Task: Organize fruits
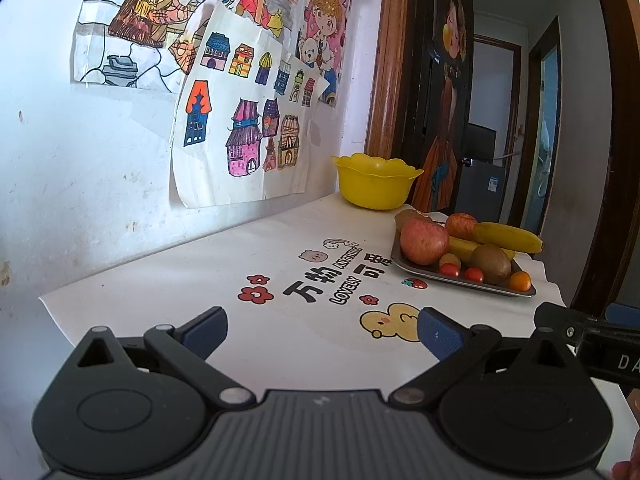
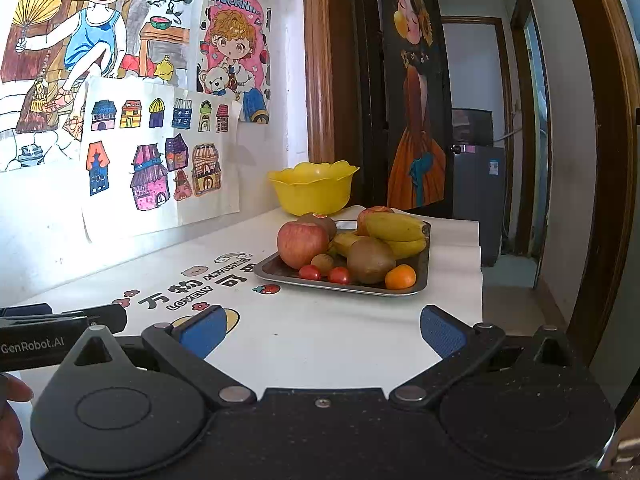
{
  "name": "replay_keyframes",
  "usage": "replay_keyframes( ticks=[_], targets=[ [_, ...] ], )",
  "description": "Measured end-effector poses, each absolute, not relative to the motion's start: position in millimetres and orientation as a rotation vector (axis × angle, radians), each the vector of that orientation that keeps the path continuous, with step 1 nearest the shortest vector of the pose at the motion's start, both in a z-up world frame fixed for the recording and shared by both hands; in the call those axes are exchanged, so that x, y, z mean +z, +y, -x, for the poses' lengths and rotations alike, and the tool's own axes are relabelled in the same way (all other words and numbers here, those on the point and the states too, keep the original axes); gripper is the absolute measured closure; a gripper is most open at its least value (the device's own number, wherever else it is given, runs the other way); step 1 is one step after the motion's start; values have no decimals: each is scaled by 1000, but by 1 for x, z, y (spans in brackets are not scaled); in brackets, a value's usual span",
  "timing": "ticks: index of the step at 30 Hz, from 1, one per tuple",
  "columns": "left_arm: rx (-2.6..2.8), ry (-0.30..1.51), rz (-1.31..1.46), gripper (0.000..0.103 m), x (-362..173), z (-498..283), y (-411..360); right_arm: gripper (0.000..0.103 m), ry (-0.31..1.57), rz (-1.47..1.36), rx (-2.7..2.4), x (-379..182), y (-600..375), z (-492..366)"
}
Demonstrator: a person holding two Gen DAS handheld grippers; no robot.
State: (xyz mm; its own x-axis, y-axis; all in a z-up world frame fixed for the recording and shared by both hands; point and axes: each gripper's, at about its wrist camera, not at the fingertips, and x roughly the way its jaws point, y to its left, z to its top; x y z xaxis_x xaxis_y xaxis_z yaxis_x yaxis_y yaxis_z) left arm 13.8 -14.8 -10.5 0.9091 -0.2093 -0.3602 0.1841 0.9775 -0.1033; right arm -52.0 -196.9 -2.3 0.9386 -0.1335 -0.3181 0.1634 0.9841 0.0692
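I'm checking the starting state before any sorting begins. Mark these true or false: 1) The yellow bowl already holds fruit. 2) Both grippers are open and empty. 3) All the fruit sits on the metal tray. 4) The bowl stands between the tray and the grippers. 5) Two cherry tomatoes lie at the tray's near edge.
1) False: no fruit shows in the yellow bowl.
2) True: left gripper and right gripper have jaws spread, nothing between them.
3) True: apples, bananas, kiwis all lie on the metal tray.
4) False: the bowl stands behind the tray, by the wall.
5) True: cherry tomatoes.
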Motion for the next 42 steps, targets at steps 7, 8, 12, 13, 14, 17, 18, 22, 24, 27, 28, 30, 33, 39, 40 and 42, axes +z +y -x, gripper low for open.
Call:
replay_keyframes(
  ticks=[7,8,12,13,14,17,18,22,24,27,28,30,33,39,40,42],
  targets=[
    [-199,382,63,0,-11,-14,-15,1,315,-117,-147,-3,-198,53],
    [-199,381,63,0,-11,-13,-15,1,315,-116,-147,-3,-198,53],
    [-200,382,64,0,-11,-13,-15,1,315,-114,-146,-3,-198,53],
    [-200,382,63,0,-11,-14,-15,1,315,-114,-146,-3,-198,53],
    [-200,382,63,0,-11,-13,-15,1,315,-115,-147,-3,-198,53],
    [-199,383,63,0,-11,-13,-15,1,315,-115,-146,-3,-198,53],
    [-199,383,63,0,-11,-13,-15,1,315,-115,-146,-3,-198,53],
    [-199,383,62,0,-12,-13,-15,1,316,-115,-147,-3,-198,53],
    [-199,383,62,0,-12,-13,-15,1,315,-115,-147,-3,-198,53],
    [-199,383,63,0,-12,-13,-15,1,315,-115,-147,-2,-198,53],
    [-199,383,62,0,-12,-13,-15,1,316,-115,-147,-3,-197,53],
    [-199,383,62,0,-12,-13,-15,1,316,-115,-147,-2,-198,53],
    [-199,384,62,0,-11,-13,-15,1,316,-115,-148,-2,-198,53],
    [-197,382,64,0,-12,-13,-15,1,316,-116,-147,-2,-198,53],
    [-197,382,64,0,-12,-13,-14,1,316,-116,-147,-2,-197,53],
    [-197,382,63,0,-12,-13,-15,1,316,-116,-147,-2,-198,53]
  ],
)
